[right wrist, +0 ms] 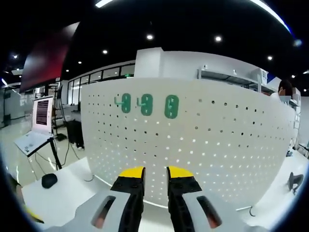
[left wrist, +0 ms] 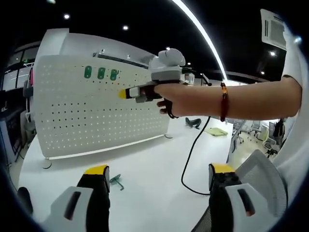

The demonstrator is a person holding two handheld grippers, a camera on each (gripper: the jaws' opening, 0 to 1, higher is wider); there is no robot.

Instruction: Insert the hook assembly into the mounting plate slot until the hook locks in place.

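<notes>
A white pegboard (right wrist: 193,140) stands upright on the white surface (left wrist: 149,183), three green plates (right wrist: 147,104) near its top. A green hook (left wrist: 116,181) lies on the surface before it. The left claw (left wrist: 159,176) is spread; the right claw (right wrist: 155,175), nearly pressed together, holds nothing, facing the pegboard.

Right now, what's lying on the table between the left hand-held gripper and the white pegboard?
In the left gripper view, a small green hook lies on the bare white table between the left hand-held gripper and the pegboard.
</notes>
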